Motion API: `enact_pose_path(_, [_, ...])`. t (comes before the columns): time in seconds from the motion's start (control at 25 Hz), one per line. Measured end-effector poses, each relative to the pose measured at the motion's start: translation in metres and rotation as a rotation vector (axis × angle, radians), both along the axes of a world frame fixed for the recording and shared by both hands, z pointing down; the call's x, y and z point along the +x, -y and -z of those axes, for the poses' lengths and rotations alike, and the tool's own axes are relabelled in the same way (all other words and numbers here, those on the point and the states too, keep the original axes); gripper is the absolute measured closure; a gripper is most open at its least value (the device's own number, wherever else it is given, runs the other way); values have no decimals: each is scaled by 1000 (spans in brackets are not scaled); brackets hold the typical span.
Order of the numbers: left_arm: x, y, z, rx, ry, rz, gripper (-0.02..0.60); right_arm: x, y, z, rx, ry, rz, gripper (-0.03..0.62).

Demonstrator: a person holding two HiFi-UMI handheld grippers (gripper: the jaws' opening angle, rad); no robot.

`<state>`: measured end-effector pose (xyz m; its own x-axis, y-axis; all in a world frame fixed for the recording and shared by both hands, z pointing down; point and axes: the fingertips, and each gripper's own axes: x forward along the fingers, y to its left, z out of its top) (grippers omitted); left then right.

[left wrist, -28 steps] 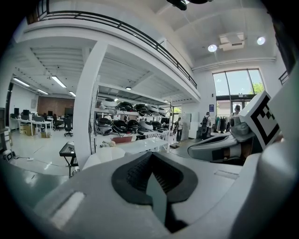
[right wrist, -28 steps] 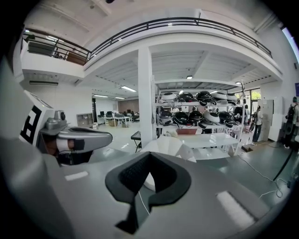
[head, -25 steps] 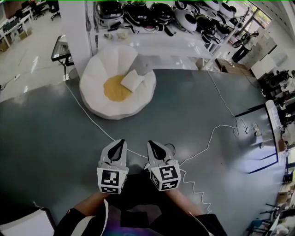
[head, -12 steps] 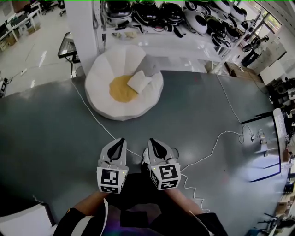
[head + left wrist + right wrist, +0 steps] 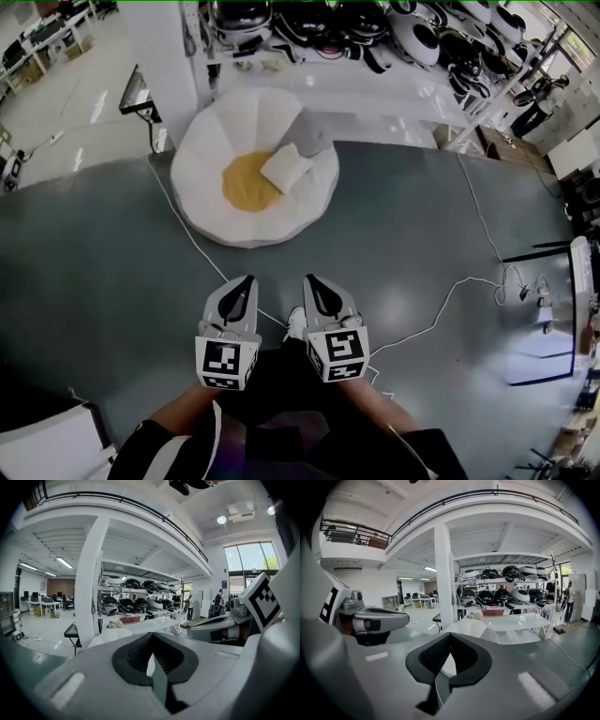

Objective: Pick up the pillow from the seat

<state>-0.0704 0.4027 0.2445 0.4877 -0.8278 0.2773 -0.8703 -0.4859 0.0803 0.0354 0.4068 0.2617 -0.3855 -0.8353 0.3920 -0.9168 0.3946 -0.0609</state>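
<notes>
A round white petal-shaped seat (image 5: 211,202) with a yellow centre (image 5: 246,183) stands on the dark floor, well ahead of me. A white pillow (image 5: 286,170) lies on it right of the centre, and a grey pillow (image 5: 314,136) leans at its back. My left gripper (image 5: 246,283) and right gripper (image 5: 310,282) are held side by side close to my body, far short of the seat, both shut and empty. The seat (image 5: 105,637) shows past the left gripper (image 5: 152,660), and the seat (image 5: 471,630) shows beyond the right gripper (image 5: 449,660).
A white cable (image 5: 187,234) runs from the seat's left side toward my feet, and another cable (image 5: 441,305) loops on the right. Racks of black-and-white helmets (image 5: 375,19) stand behind the seat beside a white pillar (image 5: 169,56). A white table corner (image 5: 47,450) lies low left.
The view has shifted, so the seat sits a little further right and the right-hand objects slide toward the edge. Both grippers keep the same shut, side-by-side pose.
</notes>
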Motion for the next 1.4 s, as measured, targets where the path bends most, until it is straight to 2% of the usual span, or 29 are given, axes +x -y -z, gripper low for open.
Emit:
enact_pose_path(0.36, [52, 52, 2, 0, 16, 35, 580, 46, 52, -6, -9, 7, 53, 592])
enact_pose_path(0.64, [79, 70, 3, 2, 25, 53, 580, 77, 72, -5, -7, 11, 64, 592])
enact_pose_path(1.04, [98, 92, -5, -9, 34, 39, 580, 92, 92, -14, -26, 10, 63, 592])
enact_pose_path(1.4, [107, 150, -18, -25, 32, -8, 580, 96, 145, -27, -55, -6, 30, 592])
